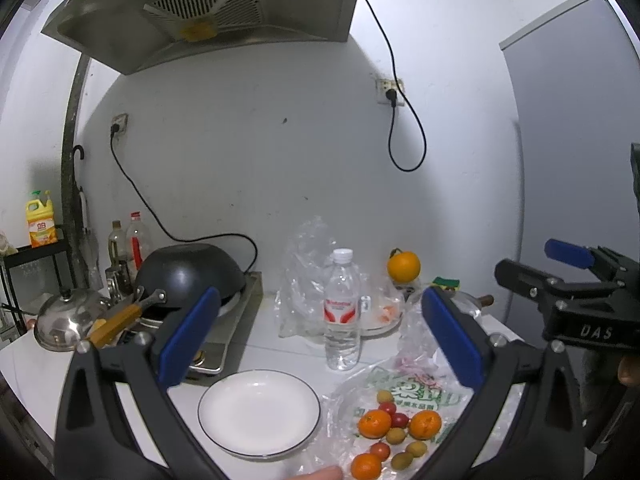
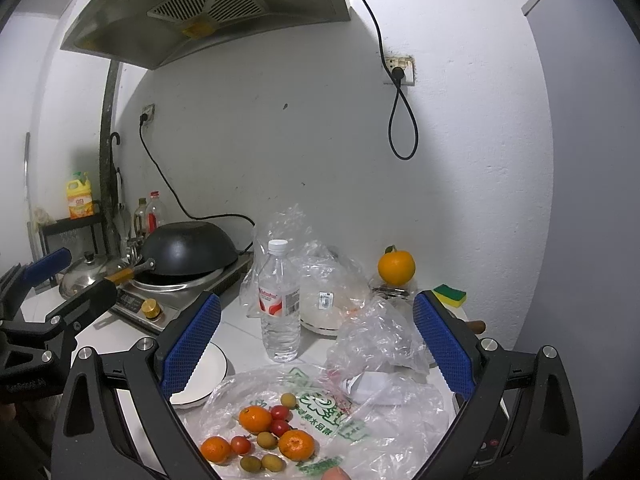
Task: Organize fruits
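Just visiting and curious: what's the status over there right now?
Both grippers, left and right, open, holding nothing. Fruit loose on plastic bag; plate beside it. Water bottle stands behind.

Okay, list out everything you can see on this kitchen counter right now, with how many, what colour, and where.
tangerines: three, orange, on the plastic bag at front
cherry tomatoes: three, red, among the tangerines
small round fruits: four, yellow-green, on the same bag
plastic bag: one, clear with green print, spread flat at front
plate: one, white with dark rim, empty, left of the bag
water bottle: one, clear, behind the plate
large orange: one, at the back by the wall
wok: one, black, upside down on the stove
sponge: one, yellow and green, back right
left gripper: blue pads, open
right gripper: blue pads, open
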Demonstrator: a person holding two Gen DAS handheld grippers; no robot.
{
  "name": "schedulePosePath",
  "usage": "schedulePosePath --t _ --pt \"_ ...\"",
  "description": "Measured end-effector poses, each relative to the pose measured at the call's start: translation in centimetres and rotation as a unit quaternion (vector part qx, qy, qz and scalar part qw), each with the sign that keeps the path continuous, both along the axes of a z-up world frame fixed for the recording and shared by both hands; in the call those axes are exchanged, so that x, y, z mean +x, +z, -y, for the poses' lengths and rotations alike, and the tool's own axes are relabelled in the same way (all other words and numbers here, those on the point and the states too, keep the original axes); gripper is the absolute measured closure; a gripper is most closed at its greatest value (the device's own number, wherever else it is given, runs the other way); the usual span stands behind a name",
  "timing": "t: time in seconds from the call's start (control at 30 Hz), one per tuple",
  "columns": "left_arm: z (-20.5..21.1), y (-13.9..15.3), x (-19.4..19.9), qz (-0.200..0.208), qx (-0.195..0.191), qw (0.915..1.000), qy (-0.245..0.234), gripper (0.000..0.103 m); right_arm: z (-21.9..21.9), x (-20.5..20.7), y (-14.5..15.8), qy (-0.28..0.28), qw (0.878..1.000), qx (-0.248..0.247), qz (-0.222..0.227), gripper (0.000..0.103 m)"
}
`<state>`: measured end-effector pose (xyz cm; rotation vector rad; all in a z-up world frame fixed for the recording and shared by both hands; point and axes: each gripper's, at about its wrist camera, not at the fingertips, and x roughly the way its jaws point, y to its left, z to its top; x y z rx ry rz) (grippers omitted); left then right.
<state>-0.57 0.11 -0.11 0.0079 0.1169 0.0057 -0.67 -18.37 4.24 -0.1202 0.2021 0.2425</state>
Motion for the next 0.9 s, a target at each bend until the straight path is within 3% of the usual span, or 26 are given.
schedulePosePath --t 0.27,0.9 --pt "-0.27 -0.17 -0.08 0.003 -0.015 0.9998 -0.016 0.001 0.00 -0.03 -0.02 0.000 1.000 -0.001 0.000 0.004" --pt "0.18 -0.37 -0.13 0.001 -0.010 0.9999 -0.012 0.001 0.23 -0.17 0.10 0.002 1.000 -0.002 -0.001 0.004"
